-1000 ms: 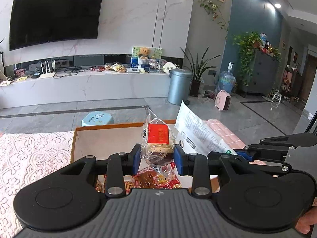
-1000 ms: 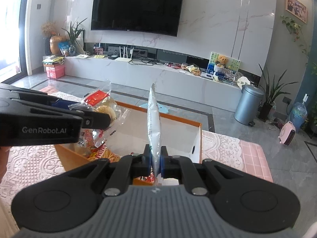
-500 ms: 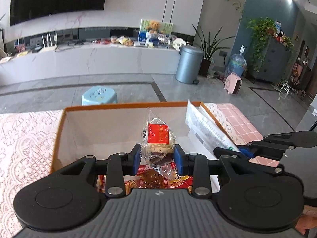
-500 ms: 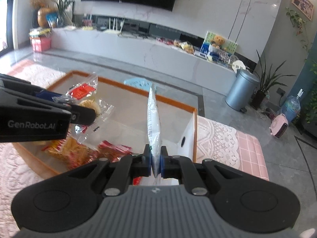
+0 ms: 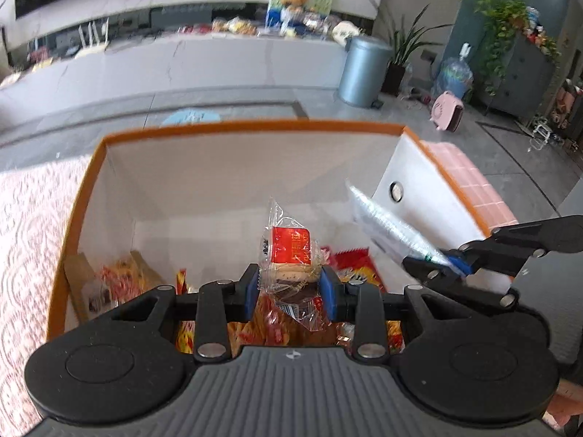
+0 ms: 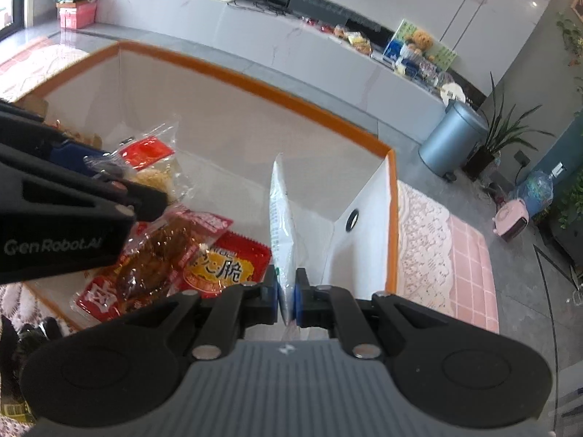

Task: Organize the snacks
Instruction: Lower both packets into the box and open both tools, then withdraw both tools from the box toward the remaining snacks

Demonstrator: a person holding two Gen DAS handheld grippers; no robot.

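Left gripper clamped on a clear-wrapped cookie pack with red label, held over the orange-rimmed white box; right gripper clamped on the bottom edge of a thin white pouch, held upright above the box's right end. Several snacks already lie on the box floor, e.g. a red-yellow chip bag and a brown snack pack, so the job looks partly done. Left to do, by my read: lower and release both held packs; whether more snacks wait outside the box can't be told.
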